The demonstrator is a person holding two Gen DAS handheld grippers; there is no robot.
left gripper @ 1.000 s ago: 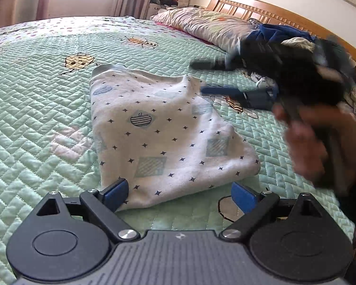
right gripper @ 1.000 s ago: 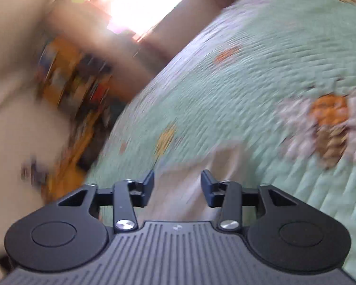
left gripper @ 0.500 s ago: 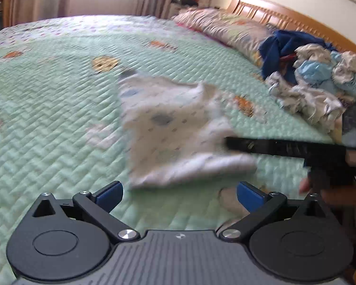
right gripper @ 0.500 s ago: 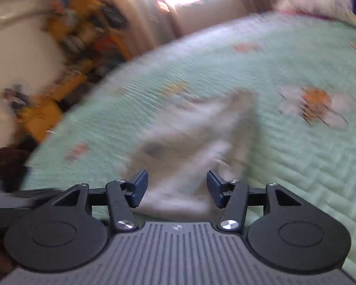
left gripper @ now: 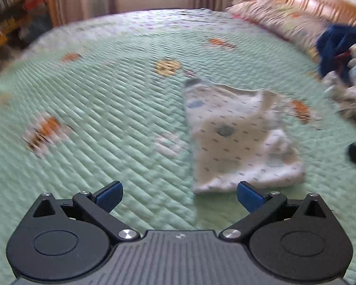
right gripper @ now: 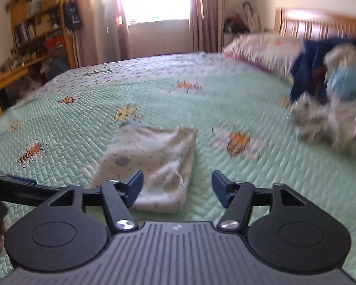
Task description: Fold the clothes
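Note:
A folded white garment with small dark dots [left gripper: 239, 140] [right gripper: 154, 161] lies flat on the green quilted bed [left gripper: 106, 109] [right gripper: 237, 90]. My left gripper [left gripper: 179, 194] hovers above the quilt just in front of the garment's near edge, open wide, with nothing between its blue pads. My right gripper [right gripper: 176, 185] is raised above the garment's near right corner; its jaws are opening and hold nothing. A dark bar of the left gripper [right gripper: 16, 190] crosses the lower left of the right wrist view.
A heap of unfolded clothes [left gripper: 344, 71] [right gripper: 330, 95], dark blue, light blue and white, sits at the right by the pillow [left gripper: 280, 19] [right gripper: 258, 45] and wooden headboard [right gripper: 320, 23]. Shelves [right gripper: 35, 35] and a curtained window [right gripper: 154, 7] stand beyond the bed.
Both grippers have lifted and drawn back from the folded garment. The right gripper has swung out of the left view, levelled and widened. The garment lies still.

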